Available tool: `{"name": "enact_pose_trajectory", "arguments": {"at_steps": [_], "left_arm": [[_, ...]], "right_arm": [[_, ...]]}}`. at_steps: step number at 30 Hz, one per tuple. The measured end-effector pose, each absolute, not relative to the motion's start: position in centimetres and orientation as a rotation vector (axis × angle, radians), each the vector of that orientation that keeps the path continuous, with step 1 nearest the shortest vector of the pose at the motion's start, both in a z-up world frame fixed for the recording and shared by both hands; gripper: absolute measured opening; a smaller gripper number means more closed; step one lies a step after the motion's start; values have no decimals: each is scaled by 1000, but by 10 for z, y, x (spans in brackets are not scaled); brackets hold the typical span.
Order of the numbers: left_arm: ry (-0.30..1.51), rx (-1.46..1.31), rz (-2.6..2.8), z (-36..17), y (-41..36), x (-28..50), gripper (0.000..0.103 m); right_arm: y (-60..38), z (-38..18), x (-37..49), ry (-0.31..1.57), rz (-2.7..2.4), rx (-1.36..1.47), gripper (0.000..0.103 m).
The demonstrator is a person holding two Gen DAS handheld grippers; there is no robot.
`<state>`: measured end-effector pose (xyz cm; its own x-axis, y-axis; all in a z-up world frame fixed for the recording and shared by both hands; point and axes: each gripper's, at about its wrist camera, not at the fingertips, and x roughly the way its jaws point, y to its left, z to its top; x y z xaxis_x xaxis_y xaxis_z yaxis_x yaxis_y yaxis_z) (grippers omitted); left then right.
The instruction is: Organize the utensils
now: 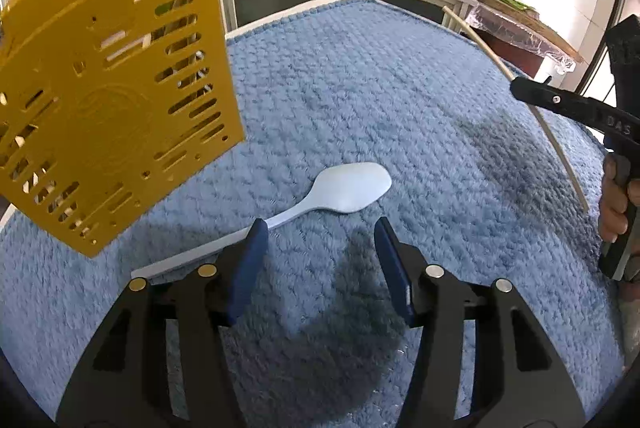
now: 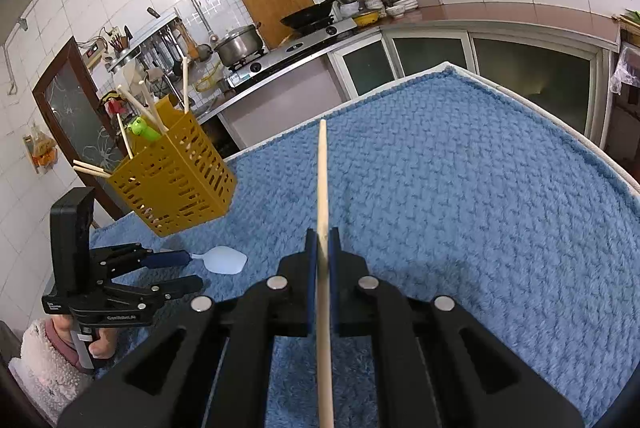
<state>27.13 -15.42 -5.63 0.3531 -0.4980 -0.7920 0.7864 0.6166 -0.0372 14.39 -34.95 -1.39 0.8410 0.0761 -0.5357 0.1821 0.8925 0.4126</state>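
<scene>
Meanwhile, held a chopstick [image 2: 322, 196] pinched in the right hand-held gripper [image 2: 322, 240], well apart from the yellow holder [image 2: 176, 184].

Kept the left hand-held gripper [image 1: 318, 228] wide open and empty, low over the blue towel [image 1: 400, 88] on the worktop, one finger [image 1: 250, 252] just over the handle of the white spoon [image 1: 344, 190], the bowl lying ahead beyond the holder's near corner. Judged the chopstick liable to pivot or slide, gripped at a single narrow point with much length either side. Judged the tip liable to catch on the holder's slotted wall, or on the sticks and green piece [image 2: 142, 128] already crowding its mouth. Judged the spoon, thin and flat on soft pile, liable to skid from closing fingers.
</scene>
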Motion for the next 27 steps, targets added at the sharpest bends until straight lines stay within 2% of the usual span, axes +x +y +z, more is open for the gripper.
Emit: {"name": "enact_pose_trajectory", "arguments": {"at_steps": [8,11,12,13,18,20,26,27], "left_arm": [[892,451,-861,-62,-158,286,54],[916,465,-864,-61,-157,287,49],[921,483,-851,-61,-157,285,44],[925,495,-842,-60,-157,283,32],[1042,401,-845,-55,-146,281,13],[1072,372,-852,-54,-145,279,9],[1028,498,-835,-55,-158,252,8],[1016,502,-846,-54,-160,249,11]], "right_arm": [[-345,-17,146,585,-46,464,6],[-350,-18,145,586,-55,482,6],[-351,-19,146,588,-56,489,6],[-352,-19,146,589,-54,493,6],[-350,-18,146,587,-42,496,6],[-349,-18,146,583,-40,500,6],[-353,-18,144,578,-41,513,6],[-353,-18,143,576,-42,514,6]]}}
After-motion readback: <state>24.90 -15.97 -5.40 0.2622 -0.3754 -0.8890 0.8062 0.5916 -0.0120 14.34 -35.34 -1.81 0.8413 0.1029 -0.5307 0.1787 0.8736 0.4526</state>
